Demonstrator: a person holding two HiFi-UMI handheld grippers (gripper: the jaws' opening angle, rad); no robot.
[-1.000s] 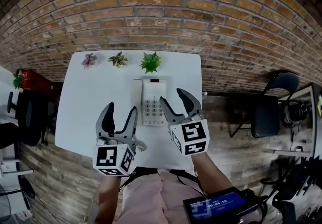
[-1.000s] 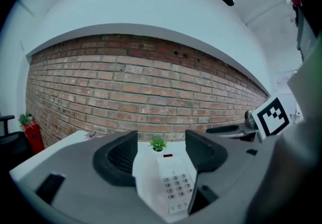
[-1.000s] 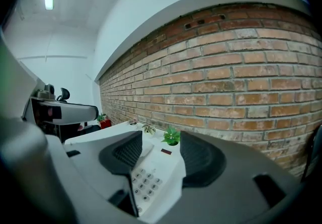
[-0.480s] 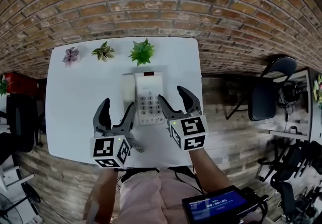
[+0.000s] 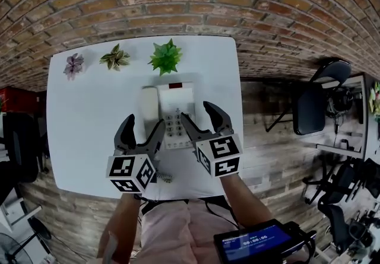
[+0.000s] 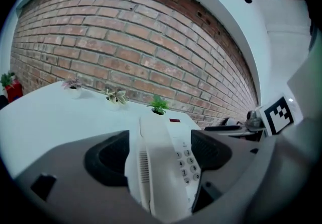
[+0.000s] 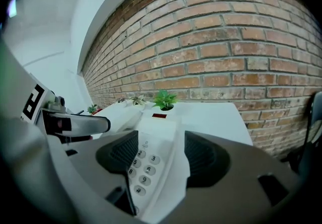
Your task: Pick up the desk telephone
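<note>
On the white bench [image 5: 83, 132], the left tool [image 5: 144, 123] stands wide open, its jaws just widened, straddling the handset [image 6: 151, 167] without touching it. The desk telephone [image 5: 172, 102] lies mid-bench, before a green potted plant [image 5: 165, 57]. The right tool [image 5: 197, 113], also just widened, brackets the keypad [image 7: 143, 167] and grips nothing.

The white desk telephone [image 5: 171, 108] lies flat on the white surface [image 5: 83, 126], keypad up, with its handset [image 5: 148, 105] seated in the cradle on the left. The handset side sits between the left hand-held gripper's [image 5: 145, 121] jaws and the keypad side between the right hand-held gripper's [image 5: 197, 112]. Both pairs of jaws have just been opening.
</note>
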